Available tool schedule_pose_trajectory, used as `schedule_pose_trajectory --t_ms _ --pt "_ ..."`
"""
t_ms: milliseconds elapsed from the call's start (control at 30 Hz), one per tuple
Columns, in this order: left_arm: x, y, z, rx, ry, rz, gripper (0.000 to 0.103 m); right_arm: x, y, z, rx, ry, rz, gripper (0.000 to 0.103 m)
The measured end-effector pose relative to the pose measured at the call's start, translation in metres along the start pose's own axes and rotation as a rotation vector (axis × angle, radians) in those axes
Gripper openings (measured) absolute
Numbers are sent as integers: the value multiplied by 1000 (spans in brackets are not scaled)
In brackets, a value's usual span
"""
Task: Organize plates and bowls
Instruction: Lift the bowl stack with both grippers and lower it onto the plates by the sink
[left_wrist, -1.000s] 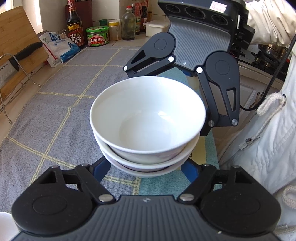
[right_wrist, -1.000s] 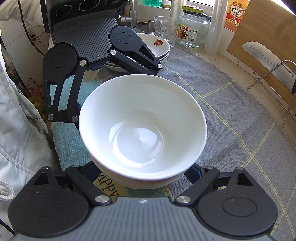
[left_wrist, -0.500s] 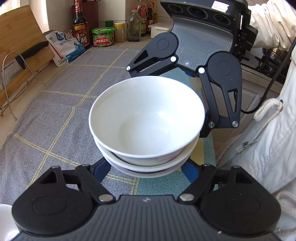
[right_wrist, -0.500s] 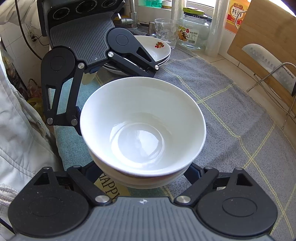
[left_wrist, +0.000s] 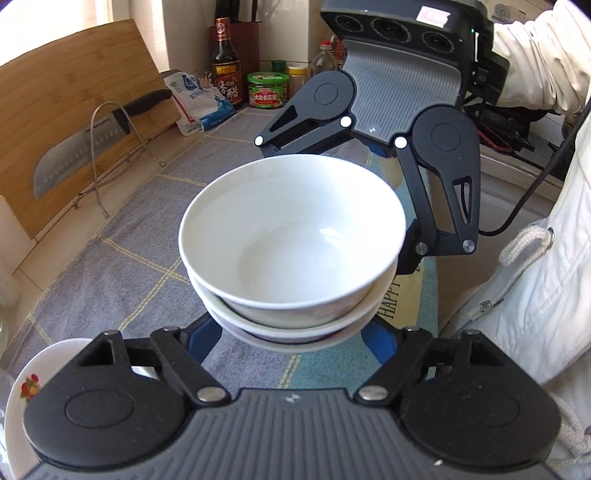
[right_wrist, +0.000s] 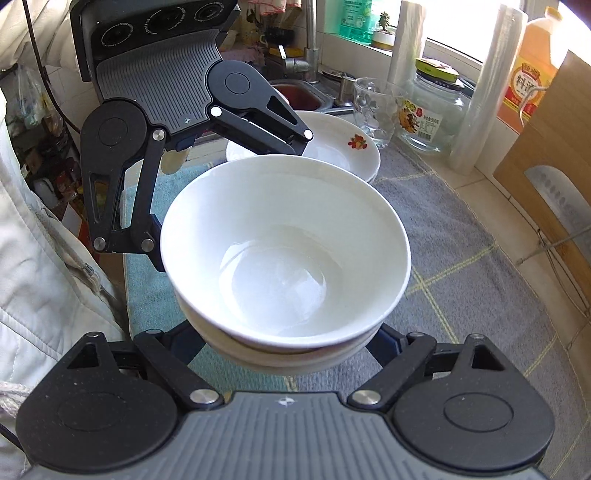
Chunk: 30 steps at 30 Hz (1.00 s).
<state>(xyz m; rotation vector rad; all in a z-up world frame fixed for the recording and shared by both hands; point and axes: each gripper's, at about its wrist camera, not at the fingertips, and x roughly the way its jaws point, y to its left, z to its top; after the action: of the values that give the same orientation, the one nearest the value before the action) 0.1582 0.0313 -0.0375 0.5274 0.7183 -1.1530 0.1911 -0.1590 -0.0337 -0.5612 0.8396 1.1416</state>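
A stack of white bowls (left_wrist: 291, 240) hangs above the grey checked mat (left_wrist: 110, 266), gripped from two opposite sides. My left gripper (left_wrist: 291, 338) is shut on the lower bowls, its blue fingertips (left_wrist: 203, 338) under the rim. My right gripper (right_wrist: 288, 345) holds the same stack (right_wrist: 284, 258) from the other side, its fingers spread wide around the base. Each gripper appears across the bowls in the other's view. A pile of white plates (right_wrist: 343, 147) with a fruit motif lies on the mat behind the left gripper and shows also as a plate edge (left_wrist: 26, 387).
A cutting board (left_wrist: 85, 92) and cleaver (left_wrist: 55, 166) lean on a wire rack. Bottles and jars (left_wrist: 227, 77) line the back wall. A glass cup (right_wrist: 373, 110), jar (right_wrist: 430, 110) and sink (right_wrist: 299, 92) sit beyond the plates. The person's white jacket (left_wrist: 535, 295) is close beside.
Both grippers have risen together with the bowl stack, so the mat looks farther below. The plate pile has come into the left wrist view at the bottom left.
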Motion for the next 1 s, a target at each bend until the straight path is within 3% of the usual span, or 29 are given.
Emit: schedule_pose_trajectory --t_ms 367,600,1000 --pt "-59 32 -39 -102 -19 199 82 42 -9 84 -200 -37 60 93" --pt "-73 63 -62 -156 -1 290 82 82 -21 127 -275 -40 82 93" --pt "-68 96 -91 -211 26 302 82 123 -33 149 -244 -8 108 93"
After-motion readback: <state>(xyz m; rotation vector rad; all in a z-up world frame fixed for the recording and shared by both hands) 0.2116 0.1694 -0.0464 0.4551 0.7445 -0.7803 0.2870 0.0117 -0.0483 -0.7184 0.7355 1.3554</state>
